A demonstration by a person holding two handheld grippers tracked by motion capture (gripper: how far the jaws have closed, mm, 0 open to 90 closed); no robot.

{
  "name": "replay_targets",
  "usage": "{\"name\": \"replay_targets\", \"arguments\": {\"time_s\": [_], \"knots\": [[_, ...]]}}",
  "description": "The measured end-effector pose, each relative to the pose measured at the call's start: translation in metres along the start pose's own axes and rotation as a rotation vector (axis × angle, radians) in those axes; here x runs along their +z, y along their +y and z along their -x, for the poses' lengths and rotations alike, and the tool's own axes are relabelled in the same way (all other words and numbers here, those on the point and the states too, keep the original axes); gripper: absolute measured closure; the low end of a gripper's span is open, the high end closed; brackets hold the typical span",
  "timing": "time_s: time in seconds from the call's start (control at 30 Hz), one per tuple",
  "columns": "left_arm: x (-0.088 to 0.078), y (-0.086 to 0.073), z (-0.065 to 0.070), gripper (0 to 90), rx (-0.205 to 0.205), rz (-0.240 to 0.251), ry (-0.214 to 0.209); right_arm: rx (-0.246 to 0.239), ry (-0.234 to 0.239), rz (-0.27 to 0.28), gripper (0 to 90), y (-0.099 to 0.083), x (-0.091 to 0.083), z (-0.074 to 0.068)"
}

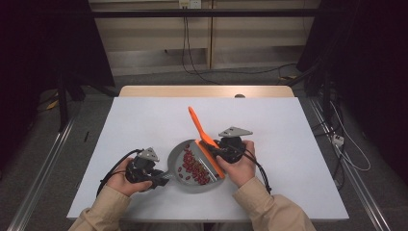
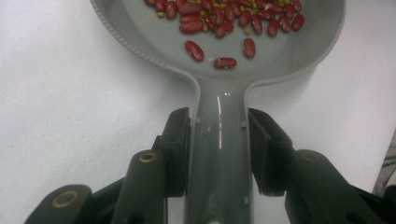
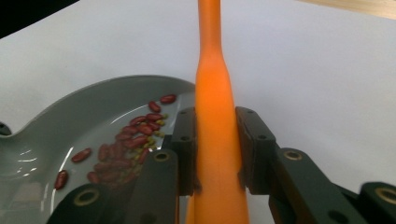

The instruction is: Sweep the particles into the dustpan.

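Gripping the handle of a shallow grey plastic pan (image 1: 193,166), the left gripper (image 2: 219,149) is clamping its jaws on both sides of it and steadying it on the white table (image 1: 144,120). The right gripper (image 3: 217,149) is pinching a long orange plastic spatula (image 1: 204,139), its blade lying along the pan's right rim, its handle pointing away. Red kidney beans (image 1: 194,167) are lying just left of that blade, nearer the right hand.

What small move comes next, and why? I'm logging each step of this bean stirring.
Probably sweep the orange spatula leftward through the beans: its blade edge sits at the pan rim's right side, beans piled beside it, and the left gripper steadies the handle.
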State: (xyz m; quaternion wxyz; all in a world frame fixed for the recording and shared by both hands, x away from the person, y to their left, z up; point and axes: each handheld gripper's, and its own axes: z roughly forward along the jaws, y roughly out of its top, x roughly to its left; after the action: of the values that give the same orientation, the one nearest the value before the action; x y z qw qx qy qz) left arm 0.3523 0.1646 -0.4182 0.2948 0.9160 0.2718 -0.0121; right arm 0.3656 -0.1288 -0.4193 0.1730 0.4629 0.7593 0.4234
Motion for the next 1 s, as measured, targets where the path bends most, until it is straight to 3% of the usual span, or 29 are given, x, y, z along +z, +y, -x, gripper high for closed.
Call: {"name": "replay_targets", "arguments": {"time_s": [0.07,0.1,0.17,0.2,0.23,0.3,0.4,0.47,0.67,0.7,0.73,0.8,0.83,0.87,0.9,0.93,0.97,1.0], "knots": [[0.001,0.0,-0.001,62.0,-0.002,0.011,0.006,0.037,0.047,0.024,71.7,0.002,-0.003,-0.003],[0.003,0.0,0.0,62.0,-0.026,0.023,0.003,0.055,0.081,0.02,71.7,0.003,-0.004,-0.005],[0.003,0.002,-0.001,62.3,0.001,0.001,0.001,-0.027,0.033,0.017,71.6,0.004,-0.004,-0.013],[0.003,0.002,0.0,62.3,-0.022,0.022,0.007,-0.029,0.05,0.026,71.6,0.005,-0.004,-0.015],[0.001,0.002,-0.001,62.2,0.0,0.006,0.013,-0.006,0.071,0.033,71.6,0.005,-0.004,-0.013],[0.003,0.001,0.001,62.0,-0.025,0.028,0.013,-0.022,0.05,0.051,71.6,0.008,-0.007,-0.009],[0.002,0.0,0.0,60.8,-0.003,0.04,0.014,0.001,0.042,0.073,71.6,0.011,-0.012,0.001],[0.001,0.0,0.002,54.0,0.0,0.058,0.009,0.012,0.03,0.079,71.6,0.011,-0.016,0.007],[0.009,0.006,0.007,52.7,0.035,0.013,0.02,0.02,0.016,0.071,71.6,0.009,-0.019,0.018],[0.011,0.007,0.007,53.2,0.033,0.006,0.027,0.021,0.015,0.068,71.6,0.009,-0.019,0.019],[0.011,0.009,0.005,54.1,0.065,-0.026,0.03,0.021,0.014,0.065,71.6,0.008,-0.018,0.019],[0.015,0.011,0.006,56.7,0.042,-0.011,0.033,0.018,0.015,0.059,71.5,0.007,-0.018,0.019],[0.016,0.012,0.003,58.0,0.073,-0.028,0.035,0.017,0.013,0.059,71.6,0.006,-0.018,0.019],[0.019,0.013,0.005,59.4,0.039,-0.003,0.04,0.017,0.01,0.057,71.5,0.006,-0.017,0.02],[0.019,0.014,0.003,61.4,0.073,-0.028,0.042,0.017,0.008,0.058,71.6,0.006,-0.018,0.02],[0.02,0.013,0.003,62.4,0.056,-0.016,0.039,0.02,0.008,0.059,71.6,0.006,-0.018,0.021],[0.02,0.013,0.003,62.7,0.068,-0.016,0.042,0.023,0.007,0.058,71.6,0.006,-0.018,0.022],[0.021,0.012,0.005,62.8,0.042,0.009,0.042,0.025,0.008,0.059,71.6,0.005,-0.019,0.023]]}}
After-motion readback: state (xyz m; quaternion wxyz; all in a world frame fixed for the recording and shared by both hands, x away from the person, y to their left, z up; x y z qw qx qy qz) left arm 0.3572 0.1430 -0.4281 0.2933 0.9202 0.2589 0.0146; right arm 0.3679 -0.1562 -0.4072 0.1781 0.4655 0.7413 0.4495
